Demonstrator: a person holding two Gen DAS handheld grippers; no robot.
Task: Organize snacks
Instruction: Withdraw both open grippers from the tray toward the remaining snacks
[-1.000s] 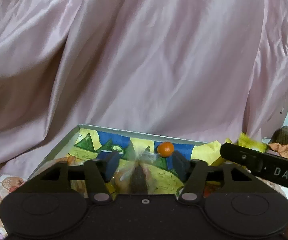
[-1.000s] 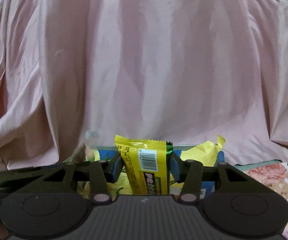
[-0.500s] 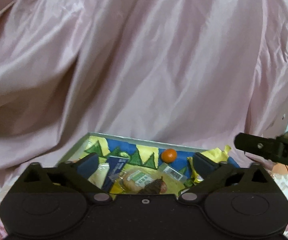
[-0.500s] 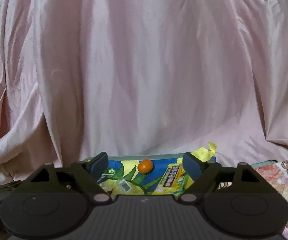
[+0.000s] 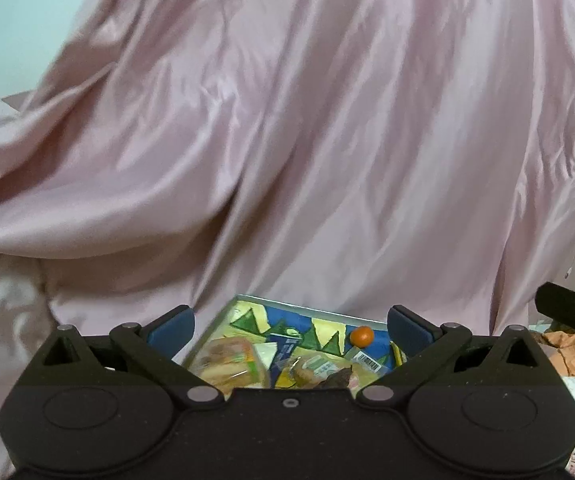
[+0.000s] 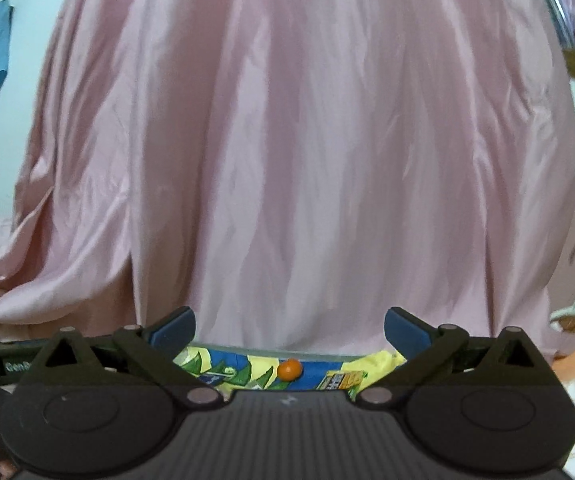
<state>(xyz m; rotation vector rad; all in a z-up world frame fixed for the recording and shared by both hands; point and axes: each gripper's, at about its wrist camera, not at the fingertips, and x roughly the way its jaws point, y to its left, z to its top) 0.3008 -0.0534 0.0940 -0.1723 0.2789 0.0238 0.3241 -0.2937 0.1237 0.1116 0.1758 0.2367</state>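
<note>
Left tongs (image 5: 289, 326) released, right tongs (image 6: 289, 326) opening and empty; the orange (image 5: 361, 336) could roll if the tray (image 5: 307, 310) is bumped.

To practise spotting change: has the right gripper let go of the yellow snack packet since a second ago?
Yes. The right gripper is opening and empty; the yellow snack packet lies below in the tray, right of the orange ball.

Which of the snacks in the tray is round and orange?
The small orange ball near the tray's far rim. The other snacks, such as the clear-wrapped pastry and the barcoded packet, are flat packets.
</note>
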